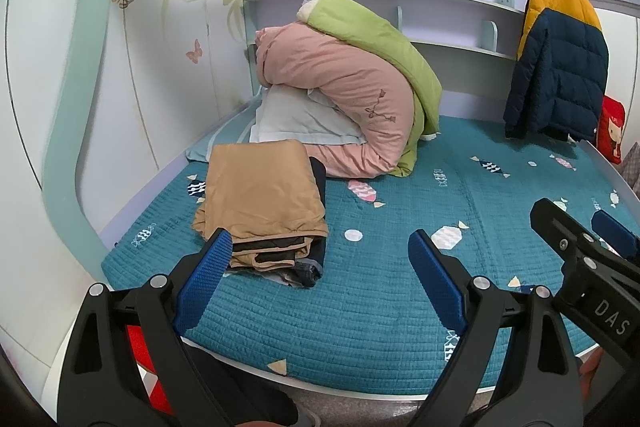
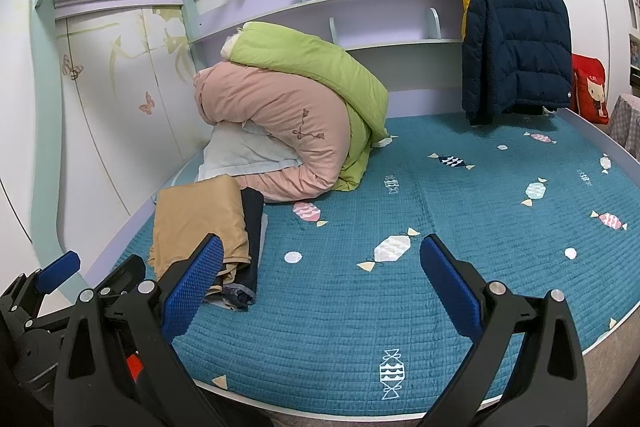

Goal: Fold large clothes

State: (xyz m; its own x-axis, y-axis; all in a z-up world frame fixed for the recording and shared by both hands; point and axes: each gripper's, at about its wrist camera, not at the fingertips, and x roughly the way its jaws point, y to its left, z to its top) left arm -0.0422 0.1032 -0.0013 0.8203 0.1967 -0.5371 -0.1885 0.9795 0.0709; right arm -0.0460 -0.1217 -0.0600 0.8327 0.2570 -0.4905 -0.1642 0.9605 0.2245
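A stack of folded clothes (image 1: 260,203) (image 2: 200,223) lies on the left side of the bed, a tan garment on top of dark ones. A yellow and navy puffer jacket (image 1: 560,63) (image 2: 516,43) hangs from a rail at the far right end of the bed. My left gripper (image 1: 320,247) stands open above the near part of the bed, its left pad just in front of the stack. My right gripper (image 2: 320,251) is open too, empty, over the bare quilt. The right gripper also shows at the right edge of the left wrist view (image 1: 580,227).
The bed is covered by a teal quilt (image 1: 400,307) (image 2: 360,327) with candy patterns. Rolled pink and green duvets (image 1: 352,87) (image 2: 288,115) and a pillow sit at the back left. Shelves run along the back wall. A red cushion (image 2: 592,91) stands at the far right.
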